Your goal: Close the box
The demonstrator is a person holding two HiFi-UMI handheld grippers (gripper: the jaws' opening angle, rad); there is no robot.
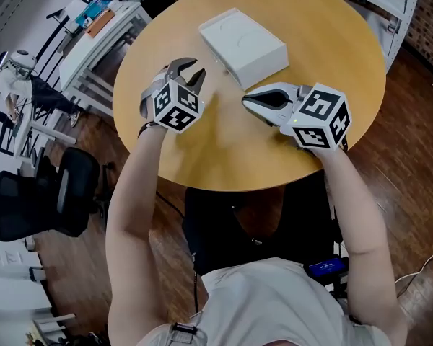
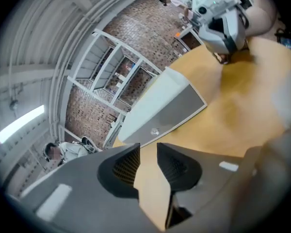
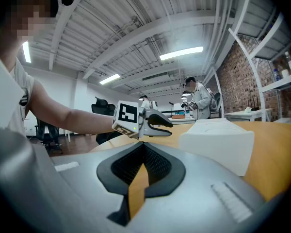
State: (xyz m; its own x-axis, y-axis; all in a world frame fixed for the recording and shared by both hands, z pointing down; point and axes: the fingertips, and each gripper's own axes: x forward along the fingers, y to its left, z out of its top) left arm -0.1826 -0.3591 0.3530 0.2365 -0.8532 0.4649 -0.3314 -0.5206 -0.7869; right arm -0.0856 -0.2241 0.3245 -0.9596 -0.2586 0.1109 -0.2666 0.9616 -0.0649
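Though empty beside seemingly shut box (image 1: 244, 45), left tongs (image 1: 193, 74) apart, right tongs (image 1: 247, 101) together: could shove it askew, pushing carelessly.

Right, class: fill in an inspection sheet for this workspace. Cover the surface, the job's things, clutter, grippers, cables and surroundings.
Surface: round wooden table, holding only the box.
Job's things: white box toward the far side of the table; its lid looks down.
Clutter: nothing seen on the table.
Grippers: left gripper has its jaws apart with nothing between them, just short of the box. Right gripper has its jaws together and is empty, close to the box's near side.
Cables: white cable on the floor to the right; none on the table.
Surroundings: black office chair, white desks, brick wall, people at far desks.
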